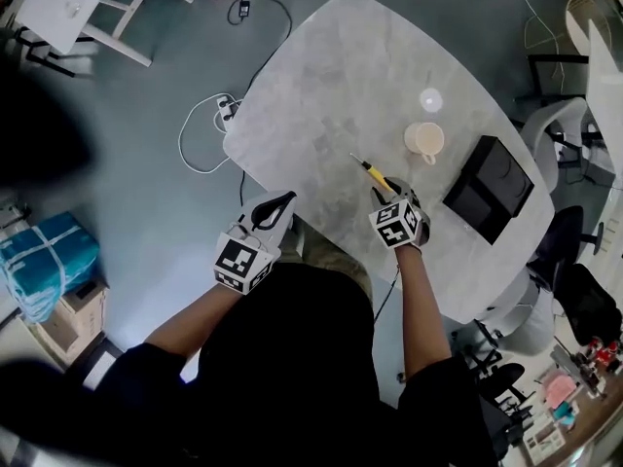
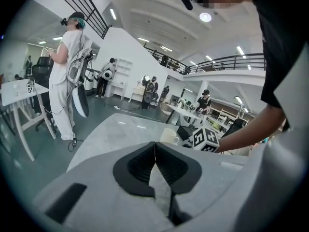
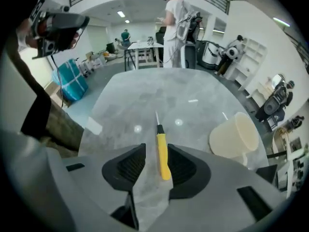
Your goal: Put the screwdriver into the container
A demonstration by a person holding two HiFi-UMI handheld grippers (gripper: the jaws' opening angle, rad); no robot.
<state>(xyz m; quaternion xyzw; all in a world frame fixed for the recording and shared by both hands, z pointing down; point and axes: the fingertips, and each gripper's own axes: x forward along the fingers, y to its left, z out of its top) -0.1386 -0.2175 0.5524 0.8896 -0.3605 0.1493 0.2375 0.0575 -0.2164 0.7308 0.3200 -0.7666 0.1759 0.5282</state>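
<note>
From my right gripper (image 1: 387,195), the marble table (image 1: 321,86) lies bare from 9 through 12 o'clock. The cream cup (image 1: 424,140) stands near at 1 o'clock, and a black box (image 1: 487,188) blocks 3 o'clock.

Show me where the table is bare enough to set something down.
The broad left and far stretch of the table is bare, bordered by its edge and the screwdriver. The near edge between left gripper and right gripper is also free. Crowded on the right: cup, small white disc and black box sit close together.
</note>
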